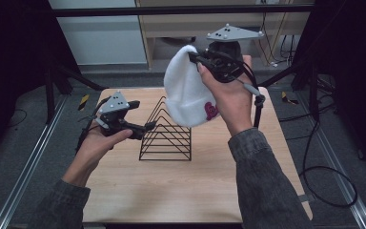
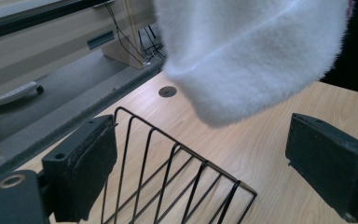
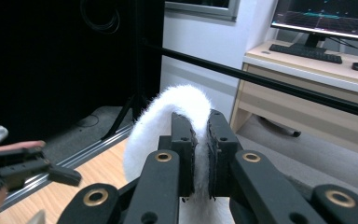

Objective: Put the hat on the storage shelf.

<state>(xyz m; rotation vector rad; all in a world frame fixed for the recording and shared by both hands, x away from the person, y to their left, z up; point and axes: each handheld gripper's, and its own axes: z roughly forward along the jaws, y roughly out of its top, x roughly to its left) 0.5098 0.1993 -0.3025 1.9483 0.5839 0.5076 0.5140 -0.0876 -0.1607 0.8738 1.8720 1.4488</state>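
Right gripper [image 1: 196, 59] raised above the far part of the table [image 1: 171, 191], jaws clamped on the edge of a white fuzzy beanie [image 1: 187, 90]; in the right gripper view the pads pinch a fold of that fabric [image 3: 186, 102] with the rest curling up and over to their left. Beanie hangs down from the right gripper, its lower end with a pink-red emblem [image 1: 211, 110] just above the black wire rack [image 1: 167, 133] (can't tell if it touches the wires). Left gripper [image 1: 143, 128] held low at the rack's left side, jaws released and spread wide, nothing between the pads; in the left gripper view the rack's wires [image 2: 177, 182] run between and below its two jaws, close to the left one, and the beanie [image 2: 251, 56] hangs ahead and above them, clear of both pads. Rack stands on the wooden tabletop [image 2: 270, 149], between the two hands.
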